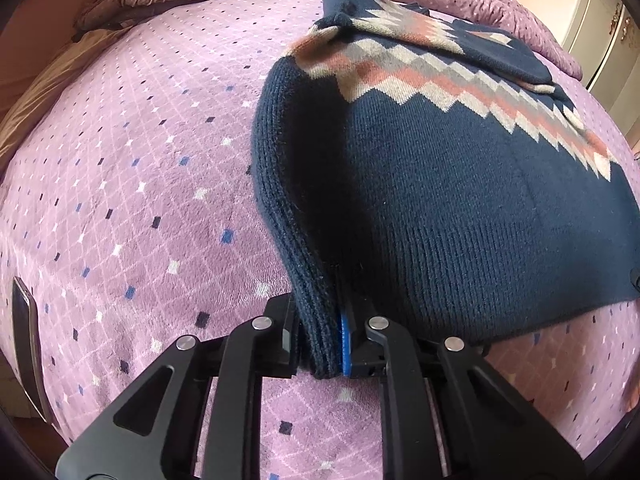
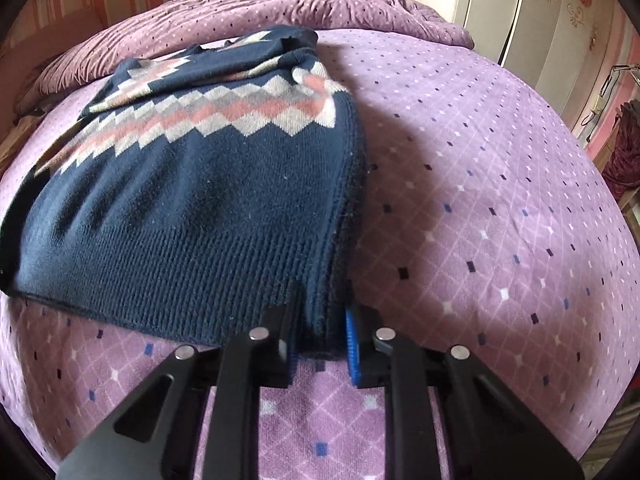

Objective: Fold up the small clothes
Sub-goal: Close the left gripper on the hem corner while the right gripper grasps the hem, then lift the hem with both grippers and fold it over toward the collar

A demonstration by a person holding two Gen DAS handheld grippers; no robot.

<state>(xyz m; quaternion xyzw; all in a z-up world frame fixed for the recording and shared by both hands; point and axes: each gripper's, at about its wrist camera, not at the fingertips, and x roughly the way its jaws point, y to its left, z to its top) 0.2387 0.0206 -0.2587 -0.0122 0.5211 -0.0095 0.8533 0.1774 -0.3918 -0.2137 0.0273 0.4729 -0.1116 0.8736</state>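
Knit hem, left view: left gripper (image 1: pixel 320 344) at bottom centre is clamped on the sweater (image 1: pixel 460 184) at one hem corner; ribbed fabric is bunched between the jaws and lifts slightly off the bedspread (image 1: pixel 132 208).
Knit hem, right view: right gripper (image 2: pixel 322 340) at bottom centre has the opposite hem corner between its jaws; the pads look pressed on the doubled edge, a grip, though shallower than the left one.
Sweater position: navy sweater (image 2: pixel 192 184) lies flat on the purple bedspread (image 2: pixel 500 200), hem nearest the cameras, zigzag band and collar toward the upper part of each frame.
Sleeves: appear already folded in across the chest; layers near the collar are rumpled, exact lay not clear.
Far field: crumpled quilt (image 2: pixel 320 4) at the top, wardrobe (image 2: pixel 520 20) at upper right, neither in the working path.
Step in hand, judged: both hem corners secured, ready for carrying the hem up toward the collar.
Method advised: confirm both layers are caught on the right side; raise both corners evenly, keep the hem taut between the hands, travel just clear of the fabric, and lay the hem level with the shoulders before letting go.
Risk: uneven lift would skew the fold or drag the folded sleeves out.
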